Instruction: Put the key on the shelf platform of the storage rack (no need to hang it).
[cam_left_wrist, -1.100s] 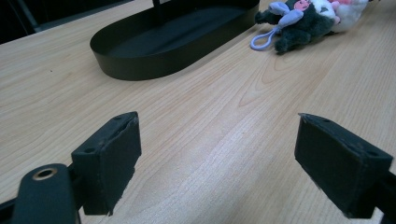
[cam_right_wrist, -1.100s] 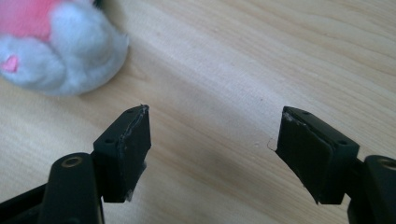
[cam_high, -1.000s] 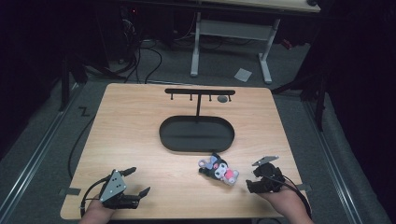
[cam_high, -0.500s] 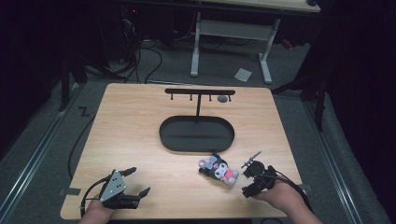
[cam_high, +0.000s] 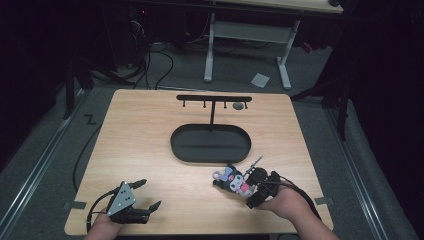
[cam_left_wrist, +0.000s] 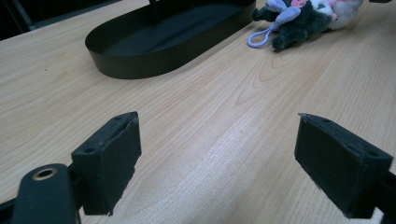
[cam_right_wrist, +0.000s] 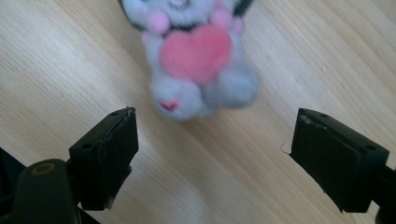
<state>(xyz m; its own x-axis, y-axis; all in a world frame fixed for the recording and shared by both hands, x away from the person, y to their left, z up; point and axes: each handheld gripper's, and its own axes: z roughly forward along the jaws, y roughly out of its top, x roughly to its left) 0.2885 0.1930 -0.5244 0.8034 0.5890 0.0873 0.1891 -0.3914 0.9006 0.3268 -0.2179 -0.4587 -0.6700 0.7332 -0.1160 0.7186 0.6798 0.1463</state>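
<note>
A: Report the work surface and the room.

B: The table (cam_high: 150, 145) is light wood-grain with rounded corners. Grey floor surrounds it, the room is dark, and a white-legged desk (cam_high: 245, 45) stands beyond the far edge. Cables lie on the floor to the far left, and a small pale sheet (cam_high: 260, 79) lies near the desk legs.

A: Landmark?

B: The black oval tray (cam_high: 210, 144), central on the table. A thin post rises from its far side to a black crossbar (cam_high: 214, 98) fitted with short pegs. A small grey object hangs or sits at the bar's right end; I cannot tell which.

A: Any readable writing or labels?

B: No legible text at this resolution.

A: Describe the plush toy.

B: The plush toy (cam_high: 232, 179) lies on the table just nearside and right of the tray. Dark body, pale face and limbs, pink heart on the chest, a small pink heart on one foot, and a lilac loop at one end.

A: Gripper status?

B: The right gripper (cam_high: 252, 187) sits immediately right of the toy, jaws spread wide, with the toy just ahead of the gap and no contact visible. The left gripper (cam_high: 145, 194) sits well nearside and left of the tray, jaws also spread apart, nothing between them.
</note>
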